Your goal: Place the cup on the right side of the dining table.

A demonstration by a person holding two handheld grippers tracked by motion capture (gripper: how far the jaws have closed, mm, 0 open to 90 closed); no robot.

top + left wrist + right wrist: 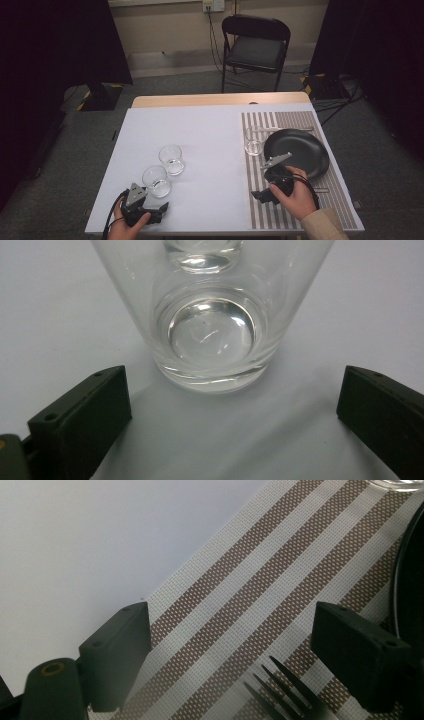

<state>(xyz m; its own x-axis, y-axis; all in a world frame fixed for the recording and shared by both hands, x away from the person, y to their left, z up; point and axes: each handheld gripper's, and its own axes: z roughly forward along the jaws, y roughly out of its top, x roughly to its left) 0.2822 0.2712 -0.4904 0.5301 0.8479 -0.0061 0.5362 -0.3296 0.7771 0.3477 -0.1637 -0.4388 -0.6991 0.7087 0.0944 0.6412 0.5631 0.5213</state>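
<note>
The left gripper is wide open, with a clear glass standing on the white table just in front, not touching. The right gripper is wide open too, over the striped mat, with a fork lying between its jaws.

Black plate, brown-striped placemat

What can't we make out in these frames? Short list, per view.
- Left gripper view: the near glass loses its rim to the top edge; the second glass behind it shows just its base.
- Right gripper view: the fork is cut off by the bottom edge, handle unseen; the black plate runs off the right edge.
- High view: the right gripper is partly covered by the hand; jaws too small to judge.
</note>
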